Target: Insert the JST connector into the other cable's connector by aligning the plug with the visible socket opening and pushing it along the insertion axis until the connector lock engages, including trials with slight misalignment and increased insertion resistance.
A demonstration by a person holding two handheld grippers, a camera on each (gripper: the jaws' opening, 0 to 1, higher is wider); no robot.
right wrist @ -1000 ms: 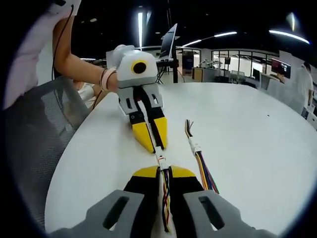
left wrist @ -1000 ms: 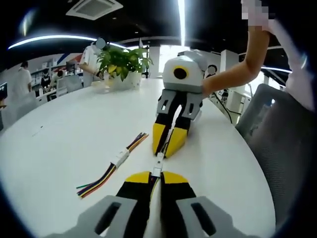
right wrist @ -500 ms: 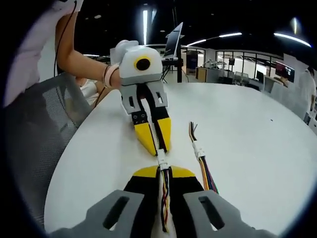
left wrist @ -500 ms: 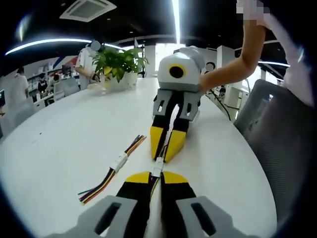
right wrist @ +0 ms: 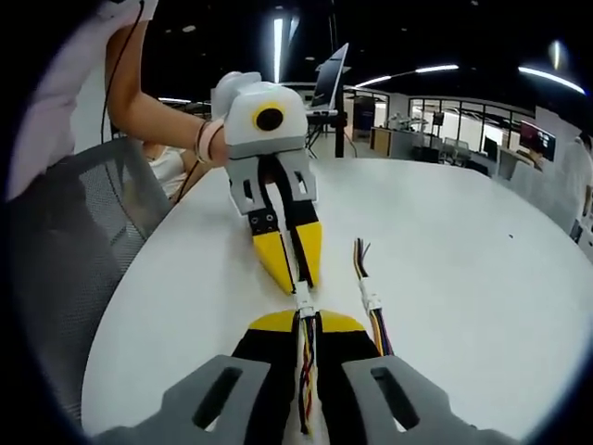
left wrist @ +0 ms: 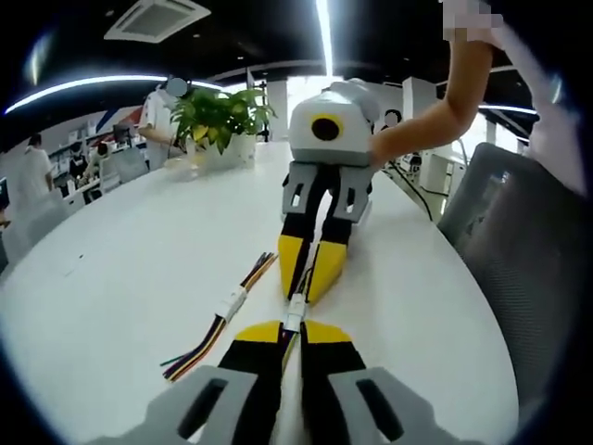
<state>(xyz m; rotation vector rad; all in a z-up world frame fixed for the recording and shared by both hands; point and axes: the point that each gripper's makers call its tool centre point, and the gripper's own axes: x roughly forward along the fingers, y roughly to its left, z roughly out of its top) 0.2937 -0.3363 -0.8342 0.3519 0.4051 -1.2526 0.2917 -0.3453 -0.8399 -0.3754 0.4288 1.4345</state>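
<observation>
**Both jaws clenched on cable ends, connectors tip to tip: risks from here**

Jaws first: we have the left gripper (left wrist: 290, 326) clenched on one cable end, w/ its white connector (left wrist: 294, 311) poking out just past the yellow tips. The right gripper (right wrist: 306, 321) is likewise clenched on the other cable, its twisted coloured wires (right wrist: 307, 371) running back between the jaws and its white connector (right wrist: 302, 300) at the tips. In each view the opposite gripper comes in nose-first, so the two connectors sit touching or nearly so, above the white table (left wrist: 120, 250). We can't tell whether they're partly mated or just butted; too small to judge.

What could go wrong, as we read it:

- Slight yaw or roll btwn the two hands → plug catches on the socket lip instead of entering; pushing harder could bend pins or skew the housing.
- Grips are on short stubs near the tips; extra resistance may make a connector slip back in the jaws, so the push is lost and no lock.
- Stopping early: looks seated, latch not engaged.

A spare joined cable (left wrist: 227, 307) lies on the table just beside the work, w/ a potted plant (left wrist: 220, 116) well apart; neither seems in the way.
</observation>
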